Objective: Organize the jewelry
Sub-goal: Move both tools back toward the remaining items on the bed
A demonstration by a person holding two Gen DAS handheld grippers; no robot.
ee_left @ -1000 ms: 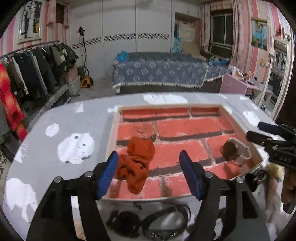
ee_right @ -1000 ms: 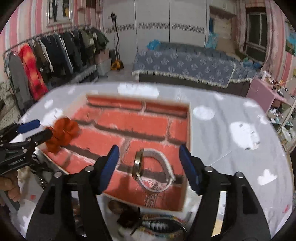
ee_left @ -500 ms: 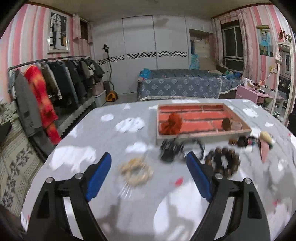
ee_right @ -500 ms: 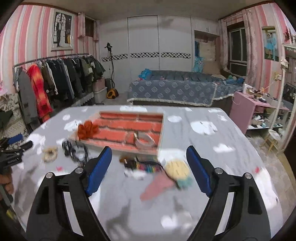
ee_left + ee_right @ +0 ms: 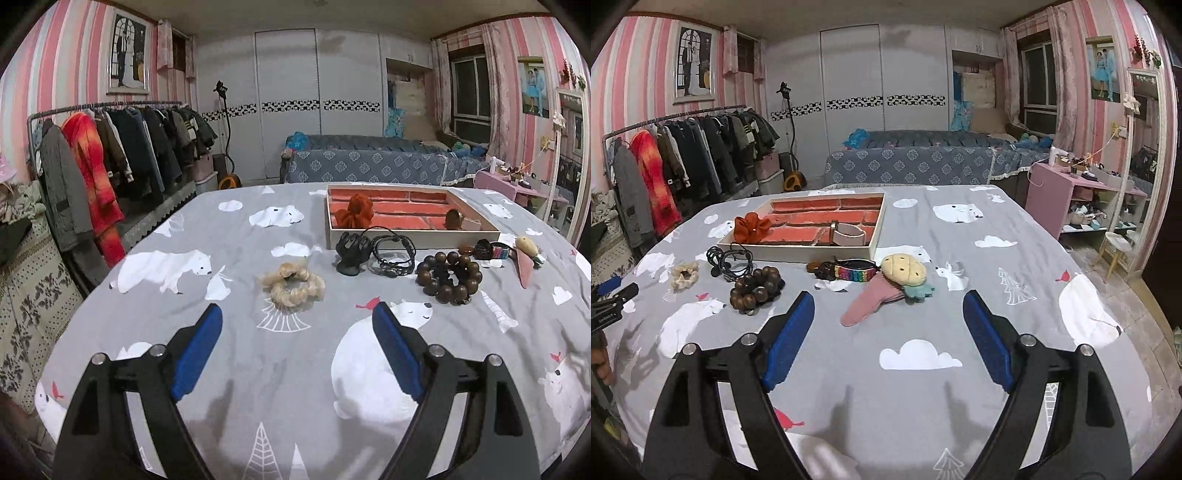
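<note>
From the left wrist, the left gripper [image 5: 297, 325] stood spread and empty above a grey polar-bear cloth [image 5: 295, 369]; a blond scrunchie [image 5: 293, 282], wooden bead bracelet [image 5: 448, 277] and brick-patterned tray [image 5: 410, 233] lay ahead, before a clothes rack [image 5: 110, 158] and bed [image 5: 369, 164].

From the right wrist, the right gripper [image 5: 888, 314] also gaped empty; an orange scrunchie [image 5: 750, 227] and a watch [image 5: 847, 233] sat in the tray [image 5: 798, 252].

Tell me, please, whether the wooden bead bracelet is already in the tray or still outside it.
Outside. The wooden bead bracelet lies on the grey cloth in front of the tray, short of its near wall.
</note>
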